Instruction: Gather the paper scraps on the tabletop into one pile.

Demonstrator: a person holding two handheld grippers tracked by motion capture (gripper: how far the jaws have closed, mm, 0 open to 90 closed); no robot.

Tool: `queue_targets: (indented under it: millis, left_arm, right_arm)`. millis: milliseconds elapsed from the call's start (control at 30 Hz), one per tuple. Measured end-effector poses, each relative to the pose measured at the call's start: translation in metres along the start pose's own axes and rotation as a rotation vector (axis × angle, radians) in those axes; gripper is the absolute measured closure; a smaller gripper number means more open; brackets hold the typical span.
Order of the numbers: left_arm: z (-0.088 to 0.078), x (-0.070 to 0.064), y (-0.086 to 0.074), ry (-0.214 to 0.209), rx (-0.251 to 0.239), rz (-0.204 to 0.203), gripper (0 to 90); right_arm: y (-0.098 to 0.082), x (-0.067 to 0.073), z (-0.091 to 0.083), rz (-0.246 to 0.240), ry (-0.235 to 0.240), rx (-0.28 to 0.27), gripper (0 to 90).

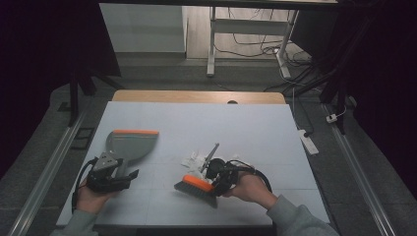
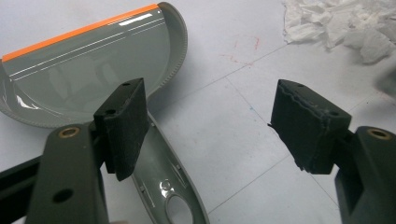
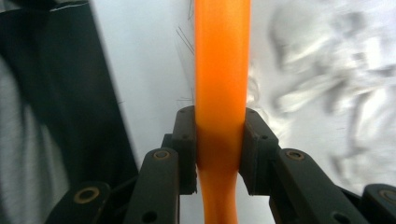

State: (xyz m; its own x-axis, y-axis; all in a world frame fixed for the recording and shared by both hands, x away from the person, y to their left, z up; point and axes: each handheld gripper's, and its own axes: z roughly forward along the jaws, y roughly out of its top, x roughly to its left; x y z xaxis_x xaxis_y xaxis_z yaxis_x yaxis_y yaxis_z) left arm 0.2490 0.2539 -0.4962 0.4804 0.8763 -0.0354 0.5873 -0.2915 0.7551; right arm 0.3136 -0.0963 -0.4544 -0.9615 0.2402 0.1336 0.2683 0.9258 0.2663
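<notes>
On top of the white bench [image 1: 255, 123], toward its left side, lies a grey dustpan [image 1: 129, 143] with an orange strip along its front lip, handle pointing back at the person. Just over that handle hangs the left gripper [image 1: 129, 175], fingers [image 2: 122, 126] spread wide with nothing between them; one finger sits right above the handle and the other above bare bench. Near the middle of the bench, a small hand brush [image 1: 196, 189] with an orange back and grey bristles, bristles down on the bench. Clamped on its orange part by the right gripper [image 1: 212, 183], fingers [image 3: 186, 144] pressed tight against both sides. Just beyond the brush, close to it, a little heap of torn white paper scraps [image 1: 194, 160]. Dustpan and brush well apart.
</notes>
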Motion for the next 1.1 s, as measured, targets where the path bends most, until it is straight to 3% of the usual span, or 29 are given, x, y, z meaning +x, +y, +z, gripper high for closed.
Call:
queue_targets:
  millis: [267,400,533,633,733,833,933,1100]
  left_arm:
    - [0.0,0.0,0.0,0.002,-0.002,0.0,28.5]
    - [0.0,0.002,-0.001,0.001,0.002,-0.003,28.5]
    - [0.001,0.001,-0.001,-0.001,0.003,-0.003,28.5]
    - [0.0,0.0,0.0,0.001,0.002,0.001,28.5]
    - [0.0,-0.001,0.0,0.002,0.001,0.0,28.5]
    - [-0.001,-0.001,0.001,0.001,-0.002,0.0,28.5]
    - [-0.001,0.0,0.001,-0.005,-0.006,0.0,28.5]
    - [0.001,-0.001,0.001,-0.01,0.0,0.006,28.5]
  right_arm:
    - [0.006,-0.034,-0.007,0.041,-0.155,-0.014,70.5]
    - [0.0,-0.039,-0.017,0.056,-0.177,-0.086,70.5]
    - [-0.013,-0.036,-0.039,0.087,-0.133,-0.2,70.5]
    - [-0.025,-0.036,-0.057,0.115,-0.154,-0.255,70.5]
    - [-0.041,-0.041,-0.073,0.188,-0.173,-0.305,70.4]
    - [-0.063,-0.053,-0.083,0.316,-0.228,-0.309,70.4]
    - [-0.087,-0.069,-0.086,0.455,-0.286,-0.264,70.5]
    - [-0.116,-0.095,-0.077,0.612,-0.346,-0.133,70.4]
